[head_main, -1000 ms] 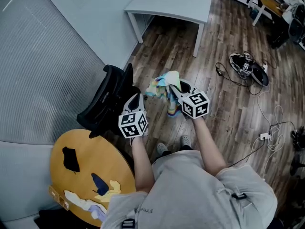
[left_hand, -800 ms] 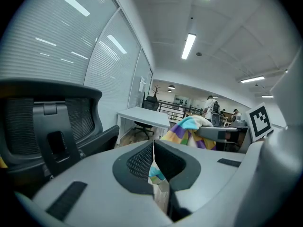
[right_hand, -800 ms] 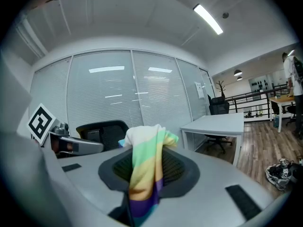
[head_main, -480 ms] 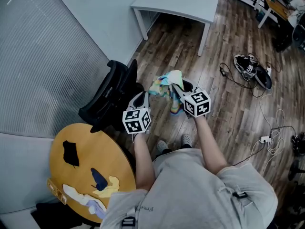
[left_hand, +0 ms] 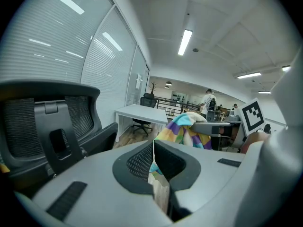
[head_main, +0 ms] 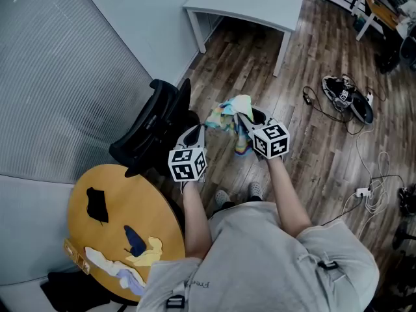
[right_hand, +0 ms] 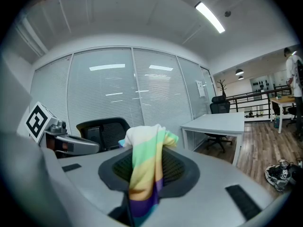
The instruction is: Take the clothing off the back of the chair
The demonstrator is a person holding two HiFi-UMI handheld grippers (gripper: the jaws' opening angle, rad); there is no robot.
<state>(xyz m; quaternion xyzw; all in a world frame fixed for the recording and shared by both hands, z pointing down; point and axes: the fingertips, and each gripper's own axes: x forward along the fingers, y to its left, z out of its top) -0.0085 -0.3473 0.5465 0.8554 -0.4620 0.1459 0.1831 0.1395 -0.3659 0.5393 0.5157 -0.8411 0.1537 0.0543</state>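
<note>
A striped, many-coloured piece of clothing [head_main: 227, 109] hangs between my two grippers, to the right of the black office chair [head_main: 153, 125] and clear of its back. My right gripper [head_main: 242, 119] is shut on it. In the right gripper view the cloth [right_hand: 144, 164] bunches over the jaws [right_hand: 144, 176] and drapes down. My left gripper [head_main: 197, 130] is shut on a thin edge of the same cloth; a sliver of it [left_hand: 152, 167] shows between the pads. The chair back [left_hand: 42, 122] stands bare to the left.
A white table [head_main: 250, 5] stands ahead by the blind-covered glass wall. A round wooden table [head_main: 117, 194] at my lower left holds several other garments. Shoes [head_main: 344, 96] and cables [head_main: 370, 187] lie on the wood floor to the right.
</note>
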